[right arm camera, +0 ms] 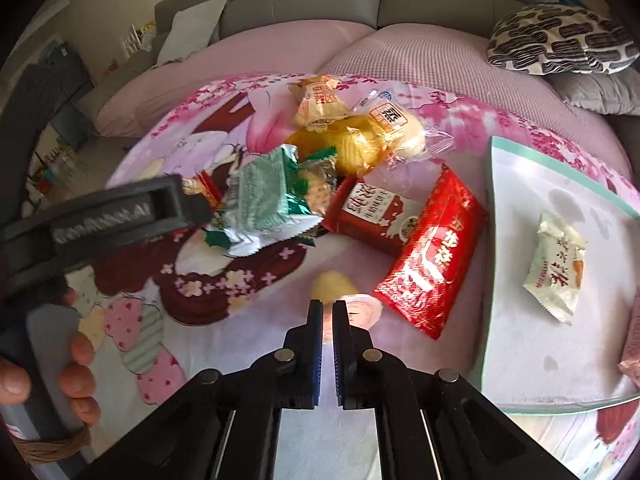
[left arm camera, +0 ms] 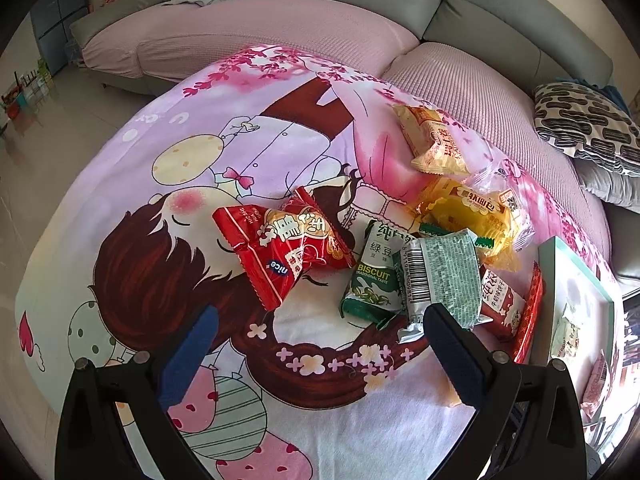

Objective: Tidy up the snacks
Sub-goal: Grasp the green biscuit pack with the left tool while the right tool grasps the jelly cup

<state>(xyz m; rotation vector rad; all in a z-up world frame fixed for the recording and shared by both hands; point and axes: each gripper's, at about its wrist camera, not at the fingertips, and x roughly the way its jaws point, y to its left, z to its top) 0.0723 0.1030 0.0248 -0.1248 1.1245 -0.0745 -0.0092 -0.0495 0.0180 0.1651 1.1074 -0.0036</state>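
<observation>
Snack packets lie heaped on a cartoon-print cloth: two red packets (left arm camera: pixel 280 248), a green biscuit packet (left arm camera: pixel 372 276), a silver-green packet (left arm camera: pixel 440 280) (right arm camera: pixel 260 208) and yellow bread packets (left arm camera: pixel 464 208) (right arm camera: pixel 360 140). My left gripper (left arm camera: pixel 320 336) hangs open just short of the heap, its right finger (left arm camera: pixel 452 352) in front of the silver-green packet's near edge. My right gripper (right arm camera: pixel 328 308) is shut, pinching a small pale yellow snack (right arm camera: pixel 332 284) that shows just beyond its tips. A long red packet (right arm camera: pixel 432 252) lies to its right.
A white tray with a teal rim (right arm camera: pixel 490 240) (left arm camera: pixel 548 264) sits at the right and holds a white packet (right arm camera: pixel 556 268); something pink (right arm camera: pixel 632 352) is at its edge. A hand (right arm camera: pixel 80 360) holds the left gripper's body (right arm camera: pixel 120 216). A grey sofa and a patterned cushion (right arm camera: pixel 560 36) lie behind.
</observation>
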